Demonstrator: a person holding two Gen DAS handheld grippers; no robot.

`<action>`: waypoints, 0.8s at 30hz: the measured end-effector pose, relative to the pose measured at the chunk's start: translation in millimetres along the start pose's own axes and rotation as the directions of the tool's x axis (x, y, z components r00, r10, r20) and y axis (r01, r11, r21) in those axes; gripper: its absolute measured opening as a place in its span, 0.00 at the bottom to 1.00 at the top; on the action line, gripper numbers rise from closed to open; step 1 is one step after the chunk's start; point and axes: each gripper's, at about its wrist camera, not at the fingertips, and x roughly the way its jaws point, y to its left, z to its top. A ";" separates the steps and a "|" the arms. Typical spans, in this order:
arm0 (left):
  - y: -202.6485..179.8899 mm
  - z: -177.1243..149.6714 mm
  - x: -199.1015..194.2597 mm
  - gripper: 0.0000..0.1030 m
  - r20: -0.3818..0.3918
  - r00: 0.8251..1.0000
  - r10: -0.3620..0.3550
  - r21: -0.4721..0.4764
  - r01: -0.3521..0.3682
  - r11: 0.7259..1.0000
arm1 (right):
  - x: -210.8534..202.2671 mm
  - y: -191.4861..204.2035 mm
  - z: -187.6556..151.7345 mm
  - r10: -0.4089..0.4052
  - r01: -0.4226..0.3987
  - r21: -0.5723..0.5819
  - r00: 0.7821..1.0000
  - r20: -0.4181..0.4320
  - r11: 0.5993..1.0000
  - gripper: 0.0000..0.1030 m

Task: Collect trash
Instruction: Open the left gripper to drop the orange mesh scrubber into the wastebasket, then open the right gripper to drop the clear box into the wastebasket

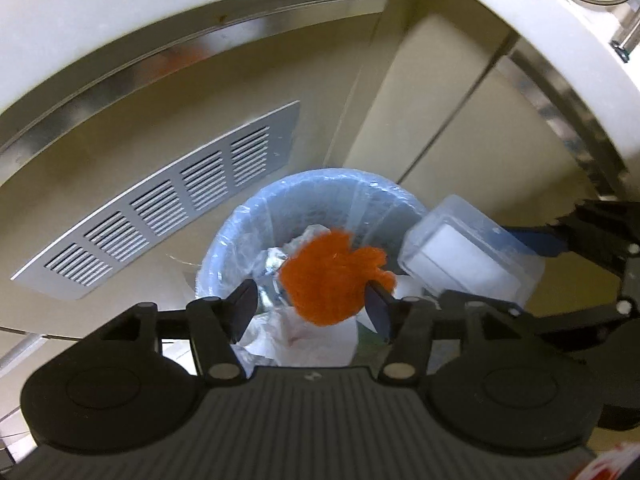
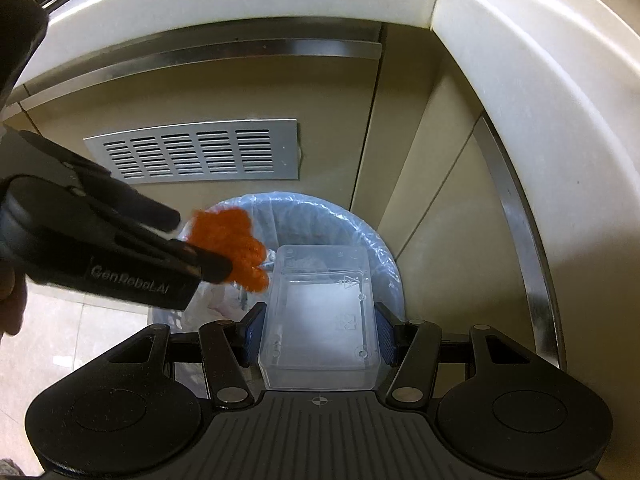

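Observation:
A bin lined with a pale blue plastic bag (image 1: pixel 240 236) (image 2: pixel 376 244) stands on the floor against a beige cabinet; white crumpled trash lies inside. My left gripper (image 1: pixel 310 306) is open above the bin; an orange fuzzy ball (image 1: pixel 328 276) sits between its fingers, touching the right one, blurred. It also shows in the right wrist view (image 2: pixel 232 248) at the left gripper's tips. My right gripper (image 2: pixel 320 330) is shut on a clear plastic box (image 2: pixel 320 320) held over the bin's right side. The box shows in the left wrist view too (image 1: pixel 468 256).
A silver vent grille (image 1: pixel 168 200) (image 2: pixel 200 156) sits in the cabinet front behind the bin. A white countertop edge (image 1: pixel 120 8) (image 2: pixel 520 60) overhangs, with metal trim below. Pale floor tiles (image 2: pixel 80 340) lie to the left.

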 end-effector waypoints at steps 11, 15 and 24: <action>15.8 -8.8 -26.8 0.54 0.026 0.999 0.028 -0.044 -0.027 0.999 | 5.2 3.9 7.0 0.016 -0.016 -0.009 1.000 0.007 1.000 0.54; 21.2 -15.1 -37.0 0.54 0.031 0.999 0.032 -0.062 -0.030 0.998 | 7.1 7.8 12.2 0.028 -0.028 -0.015 1.000 0.009 1.000 0.54; 29.4 -23.7 -45.5 0.54 0.045 0.998 0.052 -0.085 -0.048 0.995 | 16.8 15.7 23.9 0.048 -0.048 -0.019 0.999 0.003 0.999 0.54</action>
